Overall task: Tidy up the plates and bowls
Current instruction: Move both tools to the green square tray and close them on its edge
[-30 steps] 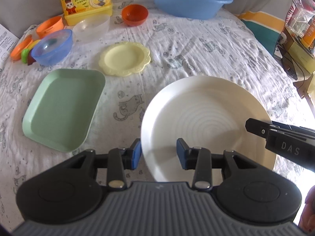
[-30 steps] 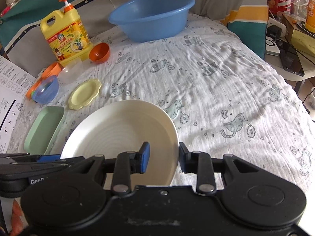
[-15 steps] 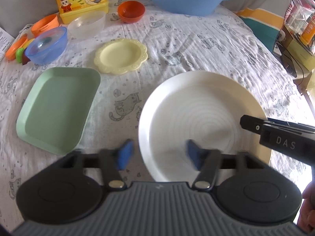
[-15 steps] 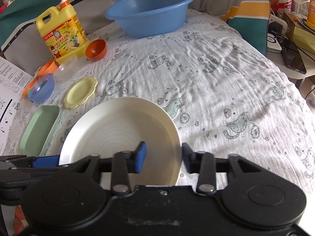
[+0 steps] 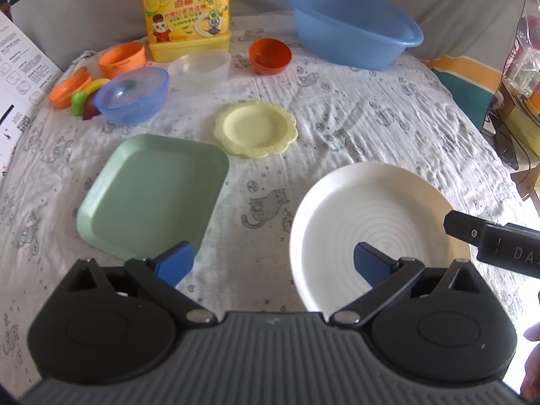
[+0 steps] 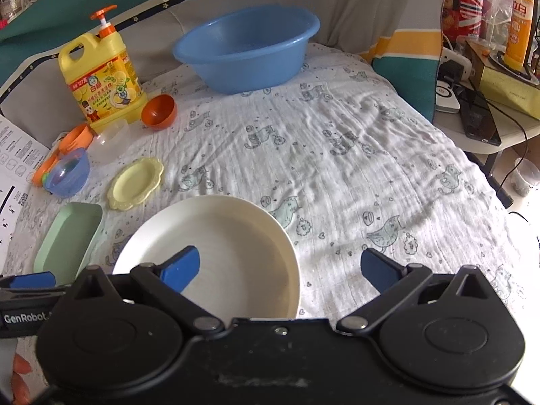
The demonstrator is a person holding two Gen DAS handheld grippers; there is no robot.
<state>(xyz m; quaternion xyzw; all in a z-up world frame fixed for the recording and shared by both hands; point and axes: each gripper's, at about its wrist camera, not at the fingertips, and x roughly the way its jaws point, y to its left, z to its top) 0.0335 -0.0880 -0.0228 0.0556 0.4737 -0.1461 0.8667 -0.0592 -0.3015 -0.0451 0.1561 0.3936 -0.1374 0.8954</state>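
A large white plate [image 5: 371, 209] [image 6: 216, 236] lies flat on the cat-print cloth. My left gripper [image 5: 273, 263] hovers over its left rim, jaws opening wide and touching nothing. At the plate's right rim my right gripper [image 6: 280, 266] is opening too, its pads clear of the rim. To the left lie a green square plate [image 5: 152, 192] [image 6: 67, 239] and a yellow scalloped plate [image 5: 256, 128] [image 6: 135, 182]. Further back stand a blue see-through bowl [image 5: 133, 94], a clear bowl [image 5: 200, 67] and an orange bowl [image 5: 270, 55].
A big blue basin [image 5: 354, 37] [image 6: 246, 47] sits at the back, a yellow detergent bottle [image 5: 187, 10] left of it. Orange cups [image 5: 121, 59] and small toys cluster at far left. A side table with clutter [image 6: 489, 101] stands beyond the right edge.
Both grippers went from nearly shut at the white plate's rim to wide open. The left gripper drew up and back, so more of the table shows.
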